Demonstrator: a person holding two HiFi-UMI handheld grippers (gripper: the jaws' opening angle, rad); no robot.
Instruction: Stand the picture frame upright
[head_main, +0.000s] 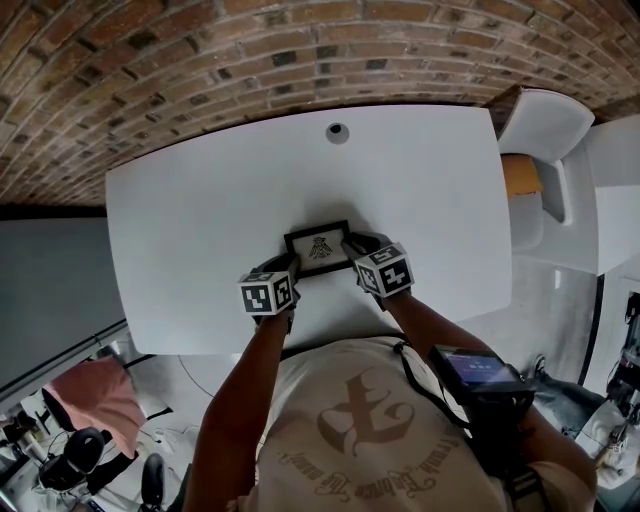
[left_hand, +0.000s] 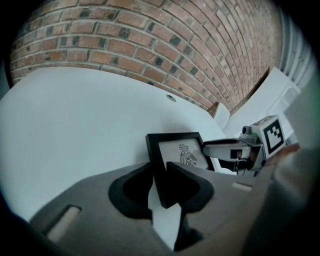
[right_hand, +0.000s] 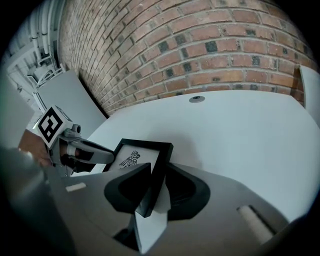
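Note:
A small black picture frame with a bird drawing lies near the front middle of the white table, its far edge a little raised. My left gripper is closed on the frame's left edge; in the left gripper view that black edge sits pinched between the two jaws. My right gripper clamps the opposite side, and the right gripper view shows the frame's right edge between its jaws. Each gripper view also shows the other gripper's fingers at the frame.
A round cable grommet sits in the table's far middle. A brick wall runs behind the table. A white chair stands at the right end. The table's near edge is just behind both grippers.

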